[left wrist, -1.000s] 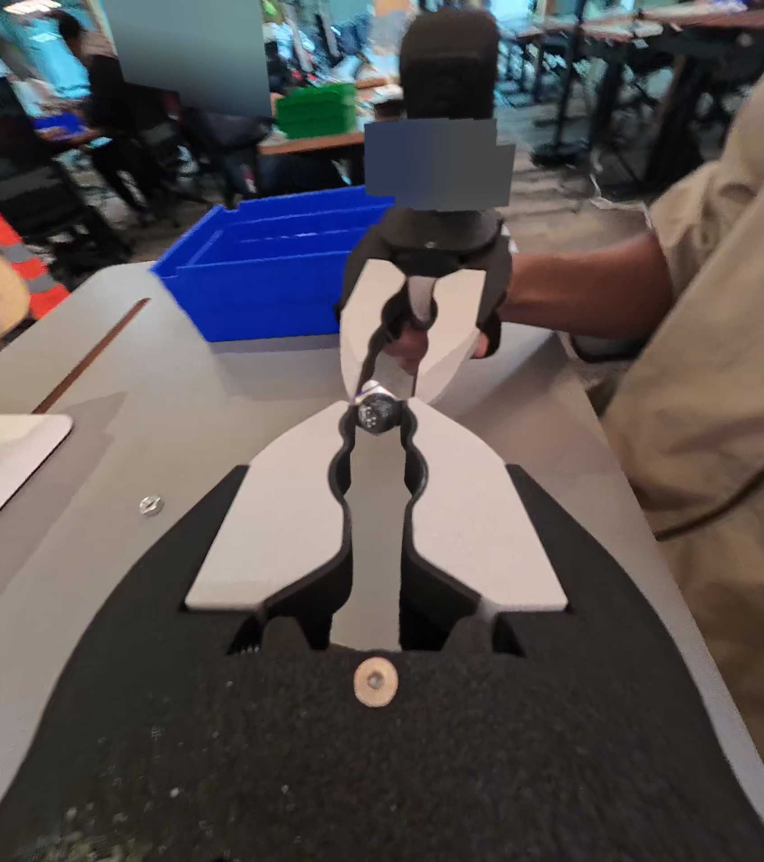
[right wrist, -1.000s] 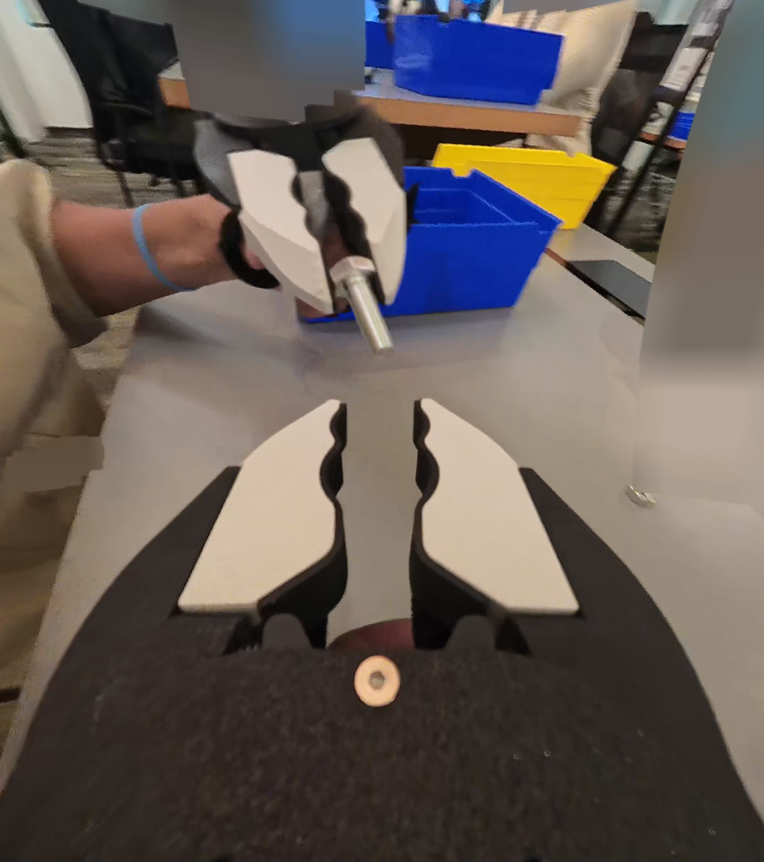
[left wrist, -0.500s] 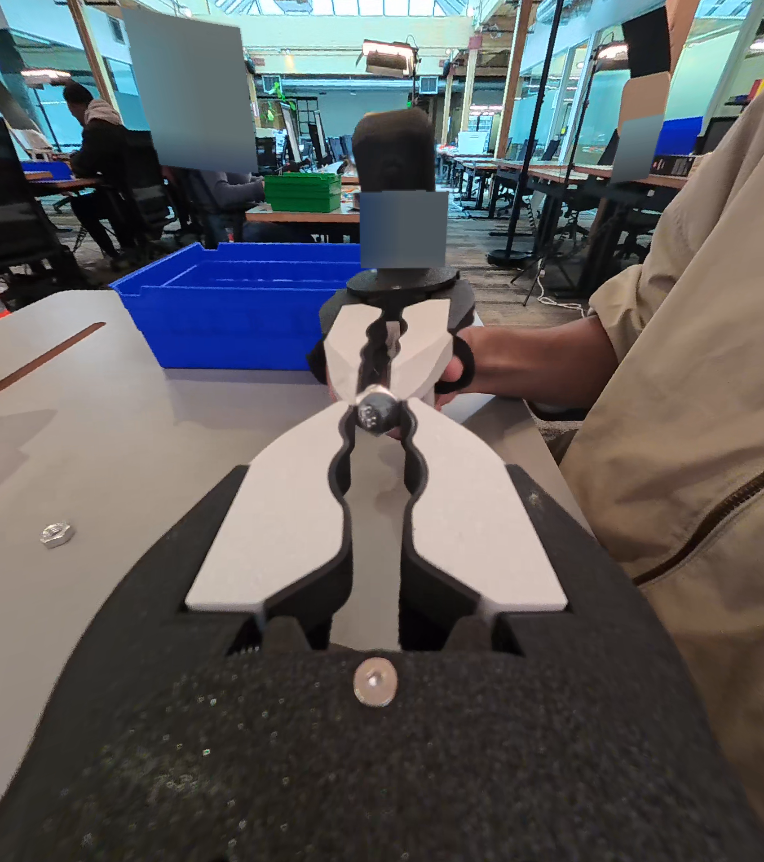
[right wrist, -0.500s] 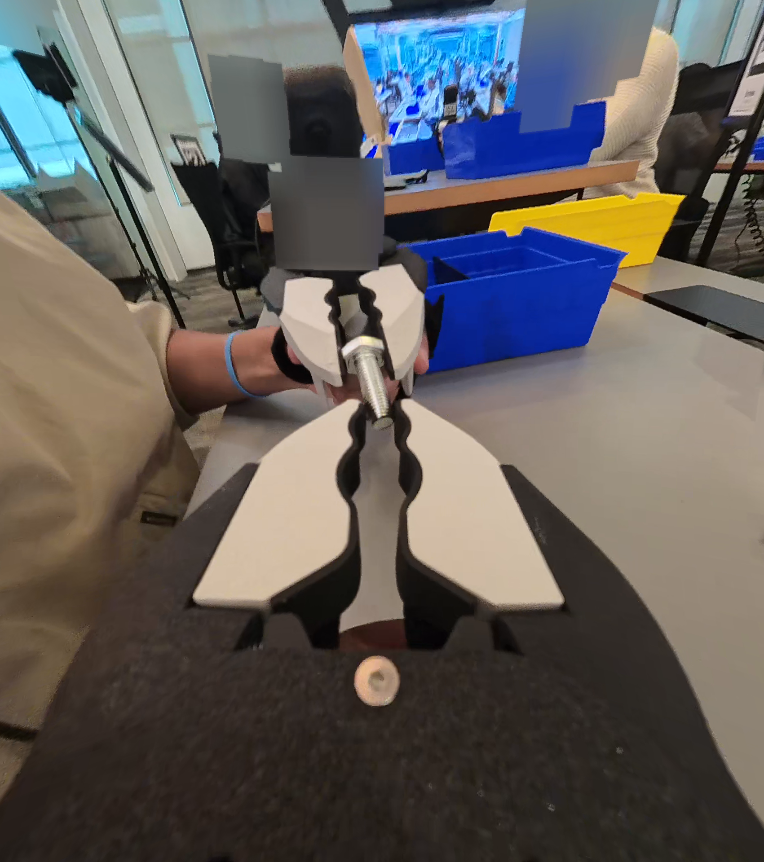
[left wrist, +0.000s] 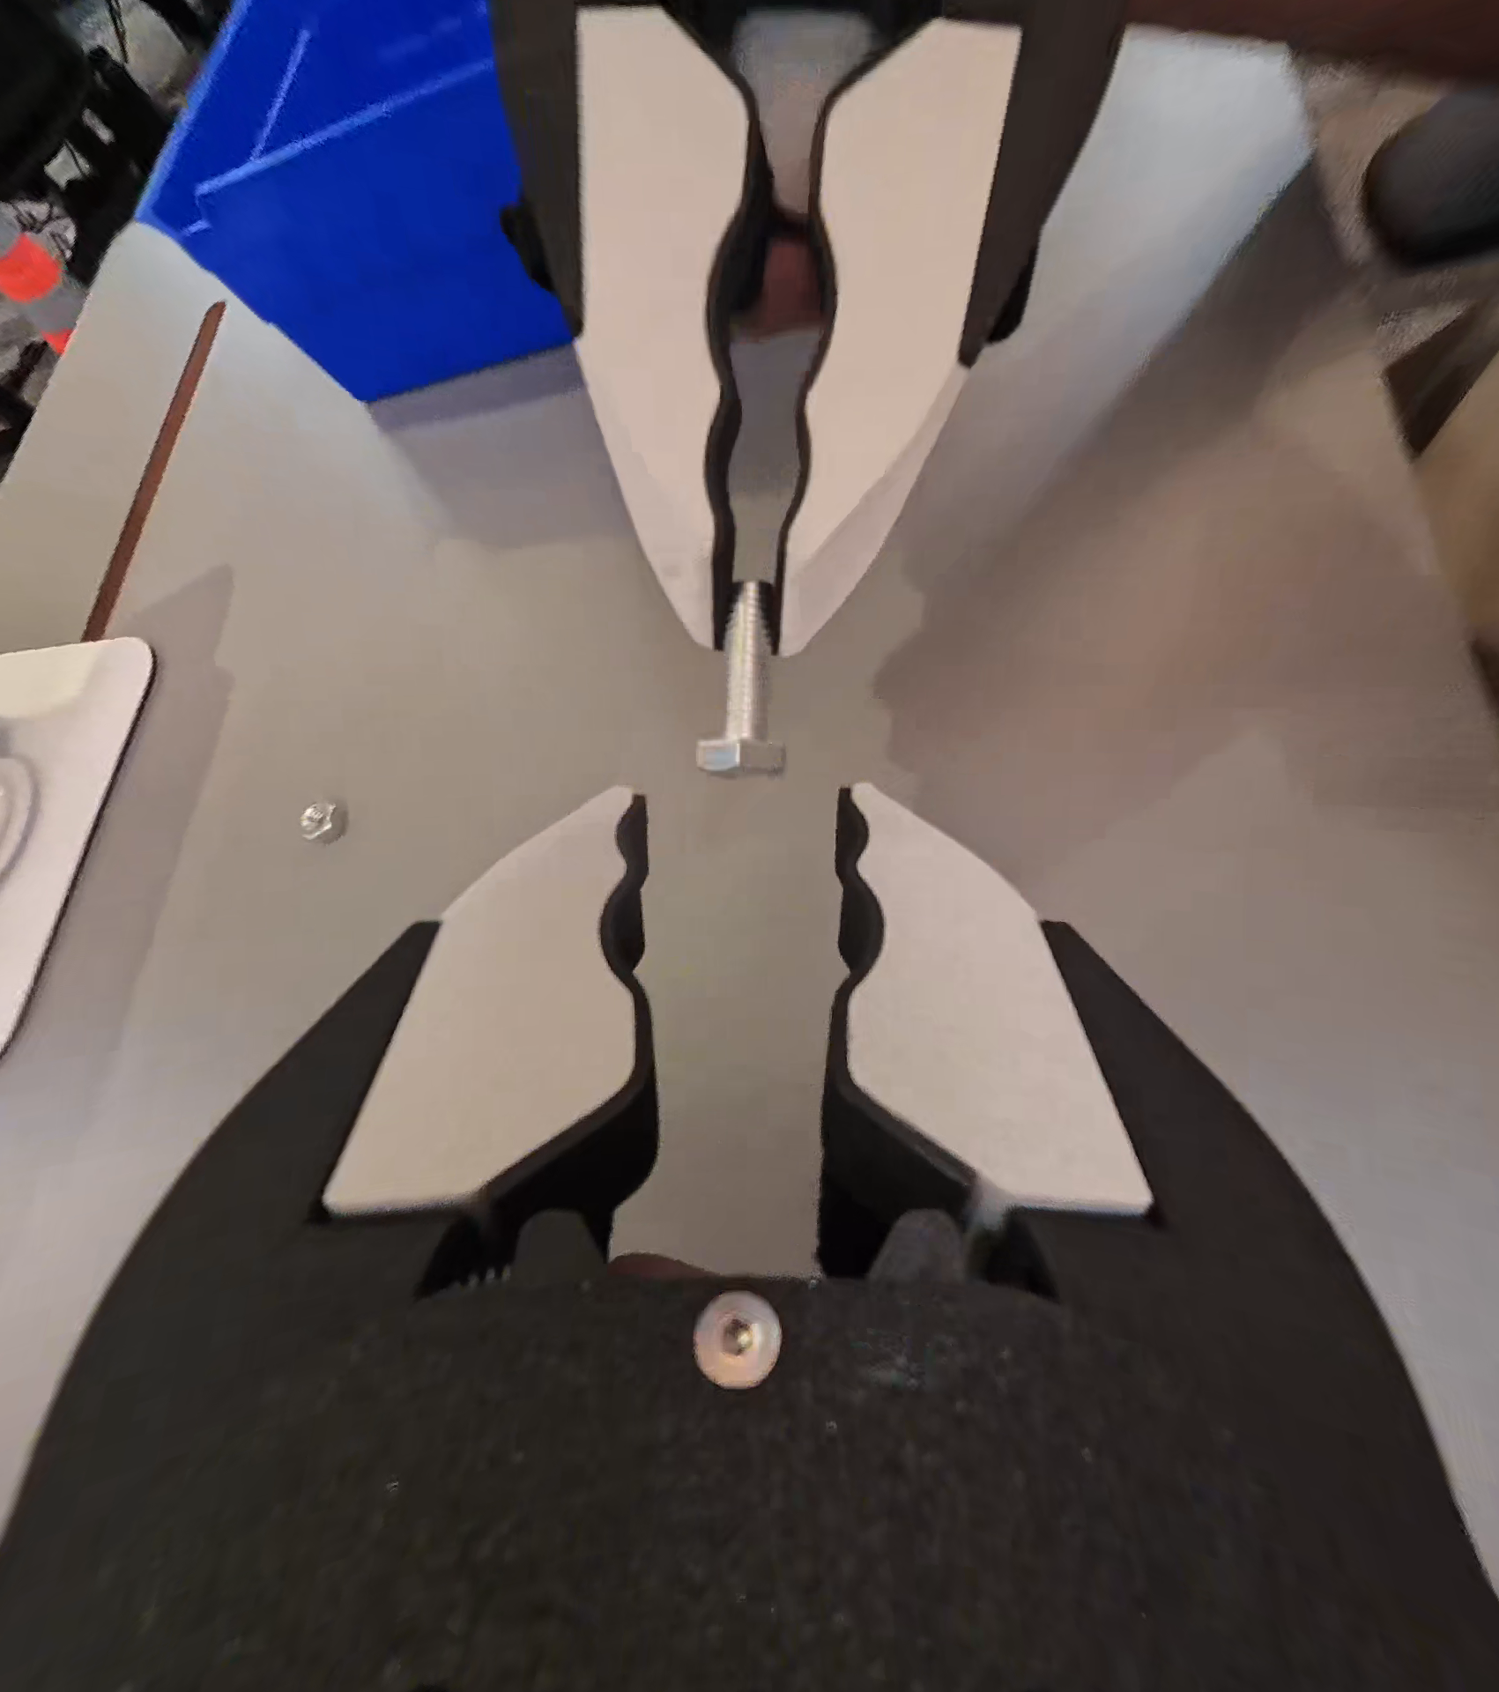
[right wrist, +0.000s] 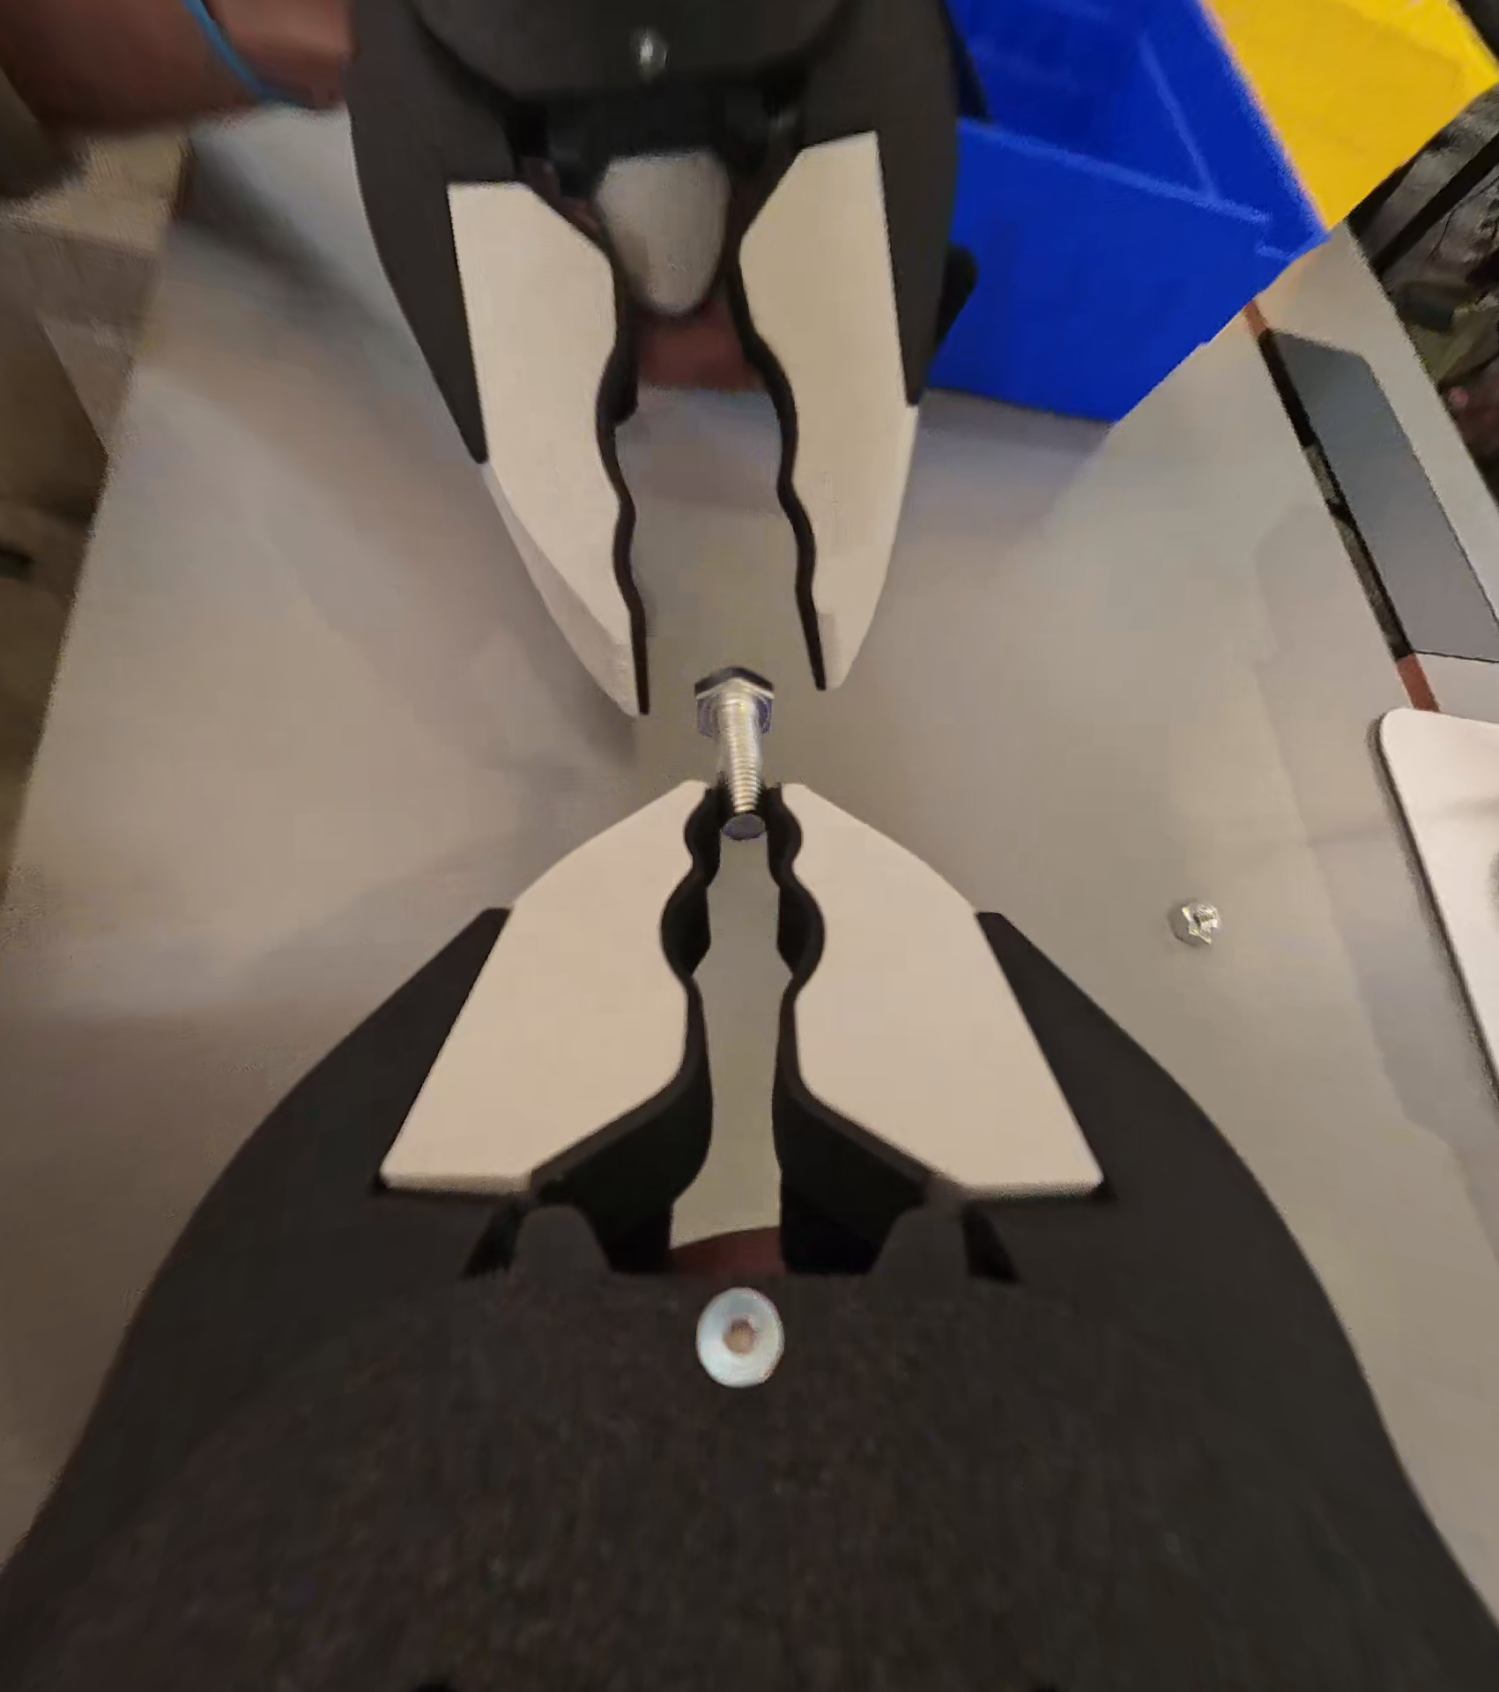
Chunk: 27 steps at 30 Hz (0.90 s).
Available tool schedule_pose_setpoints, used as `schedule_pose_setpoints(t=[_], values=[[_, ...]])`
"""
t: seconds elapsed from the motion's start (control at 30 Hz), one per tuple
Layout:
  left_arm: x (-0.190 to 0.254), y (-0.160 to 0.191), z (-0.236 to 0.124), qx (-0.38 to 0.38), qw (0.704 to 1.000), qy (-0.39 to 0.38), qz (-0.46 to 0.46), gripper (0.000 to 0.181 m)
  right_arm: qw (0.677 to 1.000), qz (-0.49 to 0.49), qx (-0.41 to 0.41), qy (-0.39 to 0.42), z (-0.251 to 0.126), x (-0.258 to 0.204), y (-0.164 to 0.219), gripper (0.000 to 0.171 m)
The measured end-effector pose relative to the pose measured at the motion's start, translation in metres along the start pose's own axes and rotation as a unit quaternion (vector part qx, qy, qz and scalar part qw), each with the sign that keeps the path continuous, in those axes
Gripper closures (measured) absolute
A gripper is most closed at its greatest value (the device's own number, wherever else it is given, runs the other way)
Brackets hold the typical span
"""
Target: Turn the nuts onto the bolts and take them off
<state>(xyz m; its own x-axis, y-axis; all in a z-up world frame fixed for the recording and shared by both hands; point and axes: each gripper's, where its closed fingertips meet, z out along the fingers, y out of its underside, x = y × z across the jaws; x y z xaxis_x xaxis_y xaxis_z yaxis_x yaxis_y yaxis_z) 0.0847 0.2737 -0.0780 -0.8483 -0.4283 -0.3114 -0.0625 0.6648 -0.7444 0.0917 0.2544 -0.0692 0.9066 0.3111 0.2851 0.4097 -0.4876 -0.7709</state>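
Your right gripper [right wrist: 743, 795] is pinched onto the threaded end of the bolt [right wrist: 734, 751], at the middle of the right wrist view; the hex head points away from it. Your left gripper [left wrist: 741, 801] is spread wide, its fingertips either side of and just short of that hex head, not touching it (both views agree on this). A loose nut [left wrist: 323, 819] lies on the grey table [left wrist: 452, 641] at the middle left of the left wrist view, well apart from the bolt. A blue bin [left wrist: 342, 183] sits at the upper left there, and a white pad [left wrist: 13, 842] at the left edge.
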Motion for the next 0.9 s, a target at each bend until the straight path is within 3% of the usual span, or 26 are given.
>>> schedule_pose_setpoints(t=[0.2,0.9], values=[[-0.0042,0.006,0.0087,-0.076,0.995,-0.043,0.057,0.144,0.996,-0.047,-0.077,0.005,0.0101,-0.0009,0.0004,0.161],[0.0023,0.0074,0.009,-0.039,0.999,0.021,-0.001,0.163,0.996,-0.061,-0.066,-0.005,0.0089,0.0001,-0.0033,0.161]])
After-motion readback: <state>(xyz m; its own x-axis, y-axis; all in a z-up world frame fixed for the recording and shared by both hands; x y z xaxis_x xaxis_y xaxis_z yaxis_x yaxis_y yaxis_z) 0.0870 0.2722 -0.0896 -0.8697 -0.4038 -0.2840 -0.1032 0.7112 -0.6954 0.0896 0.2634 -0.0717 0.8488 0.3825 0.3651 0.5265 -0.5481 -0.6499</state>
